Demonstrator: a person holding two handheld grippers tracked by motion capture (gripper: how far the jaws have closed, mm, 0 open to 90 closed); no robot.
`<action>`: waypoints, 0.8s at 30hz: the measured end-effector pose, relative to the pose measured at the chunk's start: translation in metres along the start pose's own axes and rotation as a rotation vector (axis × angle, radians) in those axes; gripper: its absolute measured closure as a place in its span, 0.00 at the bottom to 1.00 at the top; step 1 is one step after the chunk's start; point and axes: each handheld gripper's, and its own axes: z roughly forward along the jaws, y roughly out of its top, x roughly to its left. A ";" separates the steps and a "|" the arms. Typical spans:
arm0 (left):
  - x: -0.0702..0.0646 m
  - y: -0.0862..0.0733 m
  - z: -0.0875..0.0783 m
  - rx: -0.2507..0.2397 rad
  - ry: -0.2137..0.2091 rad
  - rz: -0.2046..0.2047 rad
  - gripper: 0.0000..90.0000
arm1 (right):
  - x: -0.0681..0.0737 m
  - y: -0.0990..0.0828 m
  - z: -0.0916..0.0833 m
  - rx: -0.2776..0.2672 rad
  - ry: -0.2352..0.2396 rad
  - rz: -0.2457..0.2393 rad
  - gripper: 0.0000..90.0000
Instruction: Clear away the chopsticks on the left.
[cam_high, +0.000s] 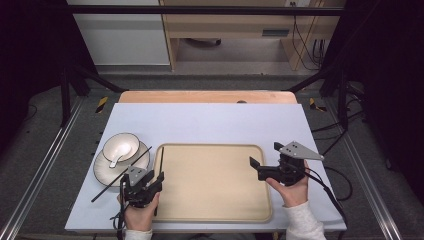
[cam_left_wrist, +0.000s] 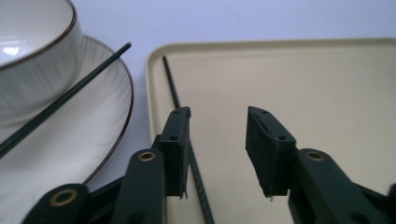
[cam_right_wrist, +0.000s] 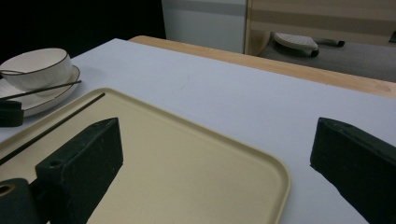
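Note:
A beige tray (cam_high: 215, 180) lies on the white table sheet. One black chopstick (cam_high: 161, 160) rests inside the tray along its left rim (cam_left_wrist: 171, 84). My left gripper (cam_high: 155, 177) hovers over the near end of that chopstick, jaws open (cam_left_wrist: 218, 121), with the stick lying under the left jaw and not gripped. A second black chopstick (cam_high: 122, 172) leans across the plate (cam_high: 102, 170) beside the bowl (cam_high: 121, 145). My right gripper (cam_high: 265, 154) is held over the tray's right rim, jaws wide open (cam_right_wrist: 217, 140) with nothing between them.
The white bowl (cam_left_wrist: 32, 56) has a dark rim, holds a white spoon (cam_high: 117, 159) and stands on the ribbed plate (cam_left_wrist: 93, 130) left of the tray. The table's wooden far edge (cam_high: 207, 96) shows beyond the sheet. Black frame bars flank the table.

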 end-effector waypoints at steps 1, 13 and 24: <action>-0.001 0.003 -0.001 -0.009 -0.012 0.006 0.63 | 0.000 0.000 -0.001 -0.001 0.000 0.004 0.03; 0.008 0.026 -0.012 -0.031 -0.157 0.123 0.39 | -0.002 0.003 -0.006 -0.023 0.000 0.010 0.03; 0.042 0.016 -0.019 0.002 -0.198 0.179 0.30 | -0.002 0.002 -0.006 -0.016 -0.002 0.007 0.03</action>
